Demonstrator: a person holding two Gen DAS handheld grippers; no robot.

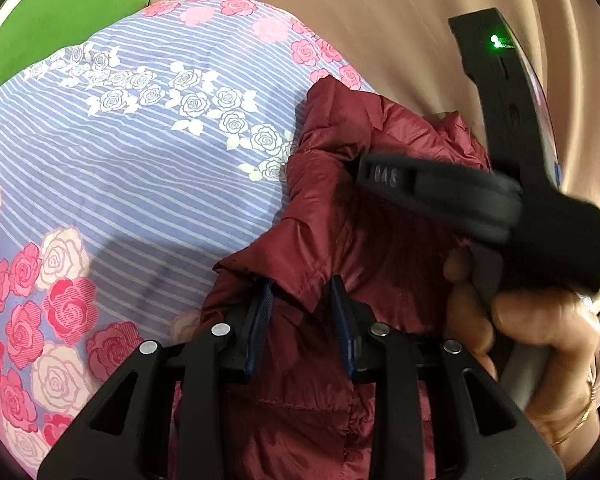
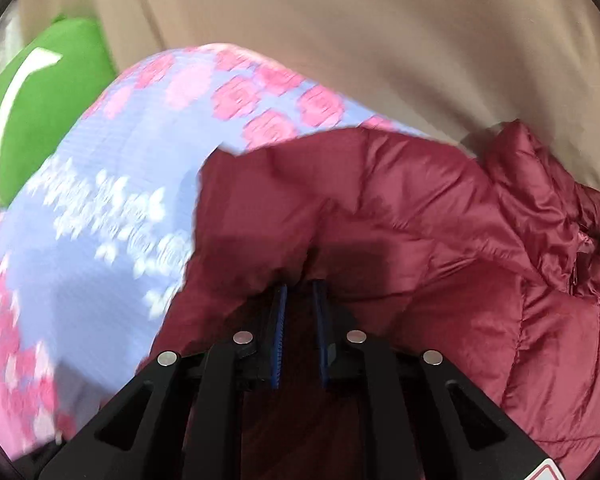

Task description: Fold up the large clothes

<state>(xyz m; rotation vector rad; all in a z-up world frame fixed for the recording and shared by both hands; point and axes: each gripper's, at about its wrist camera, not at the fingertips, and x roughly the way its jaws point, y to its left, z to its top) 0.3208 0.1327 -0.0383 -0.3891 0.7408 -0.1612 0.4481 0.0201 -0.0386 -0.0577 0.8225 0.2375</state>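
Puffer jacket [image 2: 440,240] fabric is pinched by both left tongs [image 1: 302,320] and right tongs [image 2: 300,316]; bulk is bunched toward frame right on the bedsheet [image 1: 120,168].

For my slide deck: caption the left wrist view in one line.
Left gripper jaws straddle a fold of the maroon puffer jacket on the floral bedsheet.
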